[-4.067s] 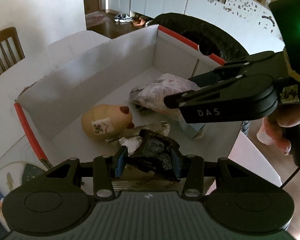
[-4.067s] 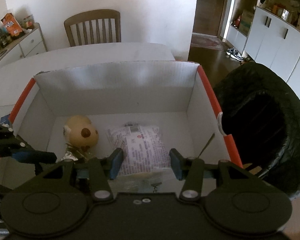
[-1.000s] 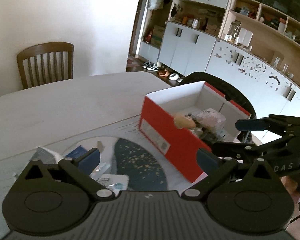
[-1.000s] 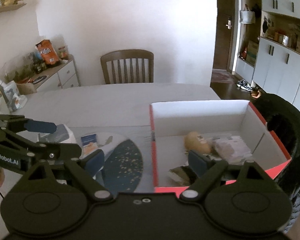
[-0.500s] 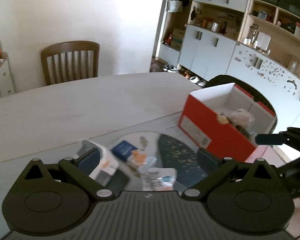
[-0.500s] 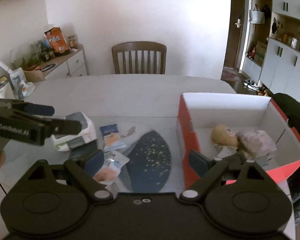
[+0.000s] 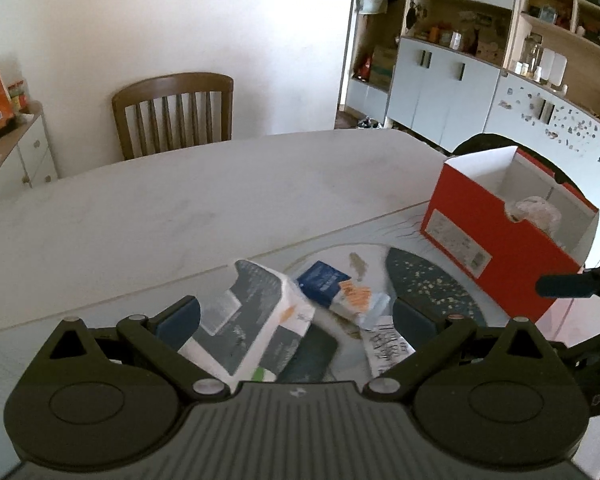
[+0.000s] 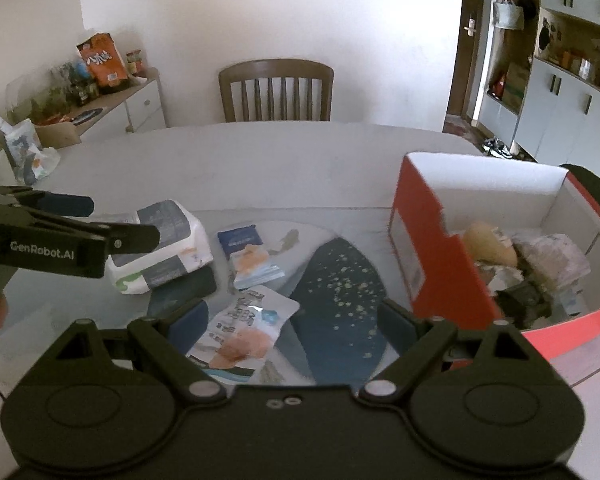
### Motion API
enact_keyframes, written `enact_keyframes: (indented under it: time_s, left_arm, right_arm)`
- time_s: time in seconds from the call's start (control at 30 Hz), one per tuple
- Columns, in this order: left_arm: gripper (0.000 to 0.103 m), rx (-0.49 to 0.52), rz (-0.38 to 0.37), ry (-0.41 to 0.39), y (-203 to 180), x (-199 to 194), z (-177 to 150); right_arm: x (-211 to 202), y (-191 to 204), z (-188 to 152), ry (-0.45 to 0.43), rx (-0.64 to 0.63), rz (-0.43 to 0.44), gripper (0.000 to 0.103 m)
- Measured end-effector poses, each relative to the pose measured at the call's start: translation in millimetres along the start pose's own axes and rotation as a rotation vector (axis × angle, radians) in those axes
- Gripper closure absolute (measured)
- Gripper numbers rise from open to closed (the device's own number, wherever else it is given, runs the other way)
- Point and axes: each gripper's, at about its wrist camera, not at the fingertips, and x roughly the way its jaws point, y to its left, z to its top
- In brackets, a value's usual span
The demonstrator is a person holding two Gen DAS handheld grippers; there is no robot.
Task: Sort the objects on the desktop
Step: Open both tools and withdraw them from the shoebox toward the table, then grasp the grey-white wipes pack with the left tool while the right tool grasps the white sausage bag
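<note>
My left gripper is open and empty above a white and grey tissue pack. The pack also shows in the right wrist view. A blue packet, an orange-printed packet and a flat dark object lie beside it. My right gripper is open and empty over a white sachet with a pink picture. The red box at the right holds a tan toy, a white packet and dark wrappers. The left gripper's fingers show at the left.
The items lie on a round glass mat with a dark speckled patch on a white table. A wooden chair stands at the far side. A sideboard with snacks is far left. A black bin stands behind the box.
Both grippers have let go of their items in the box, opened, and pulled back left to the loose packets. The left gripper now hangs over the tissue pack.
</note>
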Motion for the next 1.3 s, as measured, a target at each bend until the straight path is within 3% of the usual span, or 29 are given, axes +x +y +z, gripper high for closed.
enact_keyframes:
  time_s: [0.6, 1.3]
  left_arm:
    - [0.0, 0.049, 0.027, 0.022, 19, 34, -6]
    - [0.001, 0.025, -0.001, 0.12, 28, 81, -15]
  right_arm:
    - [69, 23, -8, 0.072, 0.014, -0.066, 0.012]
    - [107, 30, -13, 0.159, 0.055, -0.037, 0.012]
